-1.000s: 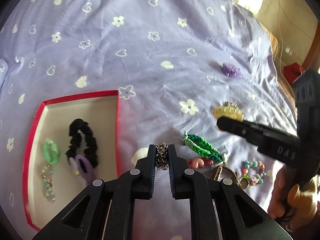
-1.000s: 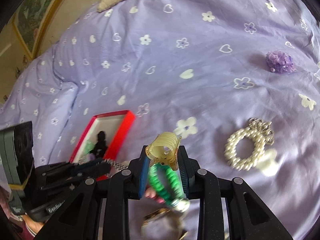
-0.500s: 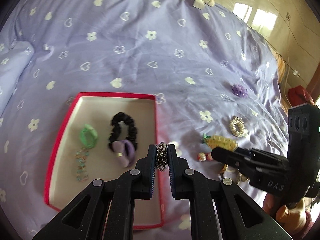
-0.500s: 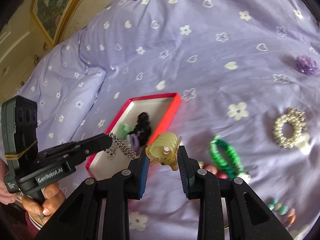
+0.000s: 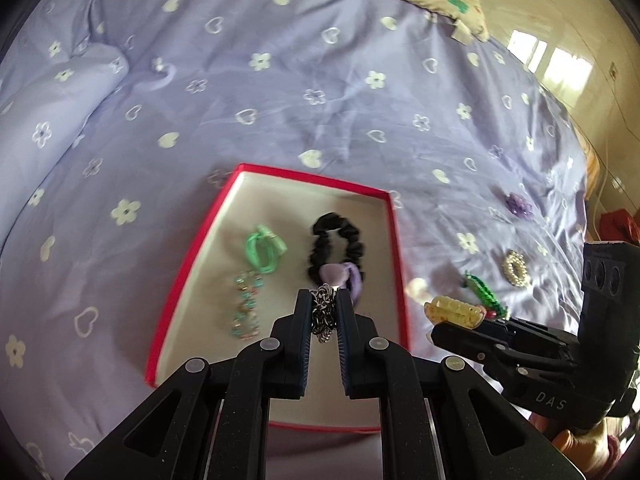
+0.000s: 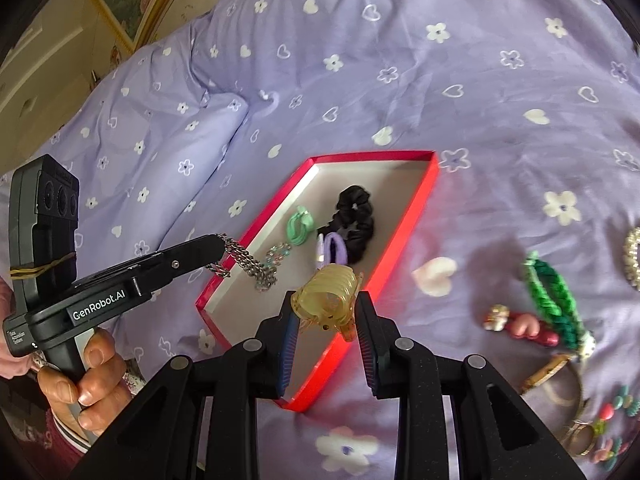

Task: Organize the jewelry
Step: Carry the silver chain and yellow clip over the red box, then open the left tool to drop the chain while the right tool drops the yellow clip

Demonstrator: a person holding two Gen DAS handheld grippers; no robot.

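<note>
Left gripper [image 5: 324,312]: I have it clamped on the chain [image 6: 244,260], limp, dangling over the red tray [image 5: 390,216].
Right gripper [image 6: 326,316]: pinching the yellow claw clip [image 6: 326,298]; I judge it light, brittle.
Bedspread [image 6: 400,80]: loose pieces beyond.

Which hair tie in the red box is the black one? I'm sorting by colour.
The ruffled black scrunchie, biggest of the three, lies nearest the box's right wall; the green tie and purple tie are smooth and pale.

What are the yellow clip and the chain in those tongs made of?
The hair claw looks like translucent glossy plastic: light glows through its amber ribs. The chain looks like silvery metal: small interlocked links with dull grey shine, draping limply into the red box.
</note>
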